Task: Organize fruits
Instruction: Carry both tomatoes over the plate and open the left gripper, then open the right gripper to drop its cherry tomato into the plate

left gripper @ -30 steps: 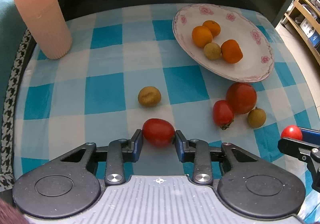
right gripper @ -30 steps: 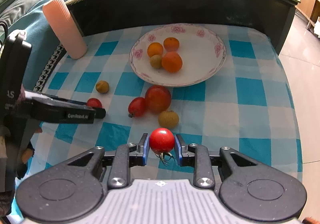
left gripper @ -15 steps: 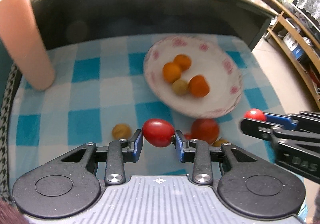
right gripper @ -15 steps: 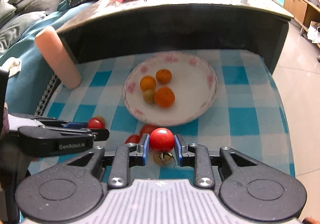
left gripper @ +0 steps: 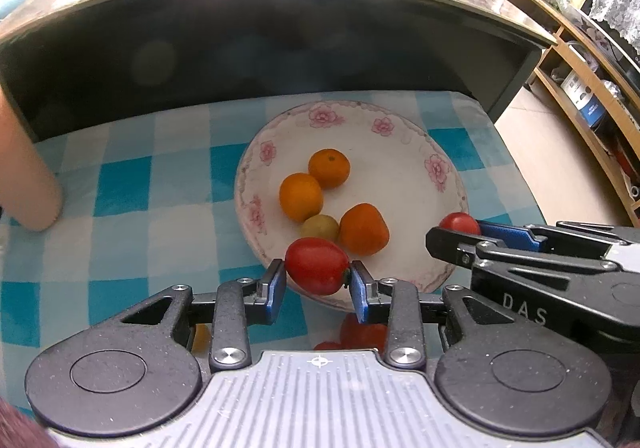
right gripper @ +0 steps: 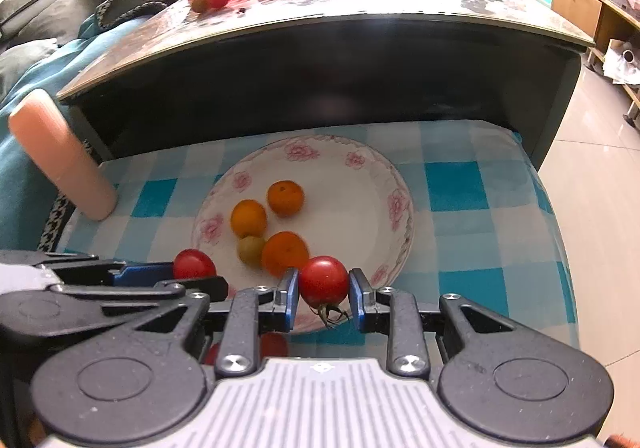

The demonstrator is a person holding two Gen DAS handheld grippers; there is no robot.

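Note:
My left gripper is shut on an oval red tomato and holds it over the near rim of the flowered white plate. My right gripper is shut on a round red tomato with a stem, held above the plate's near edge. The plate holds three oranges and a small greenish fruit. The right gripper and its tomato show at the right of the left wrist view; the left gripper's tomato shows at the left of the right wrist view.
A blue-and-white checked cloth covers the low surface. A peach cylinder stands at the far left. A dark table overhangs behind, with more fruit on top. More red fruit lies below the grippers.
Both grippers have risen and moved forward with their tomatoes, from over the cloth to the plate's near rim. The loose fruits on the cloth have dropped out of sight beneath them.

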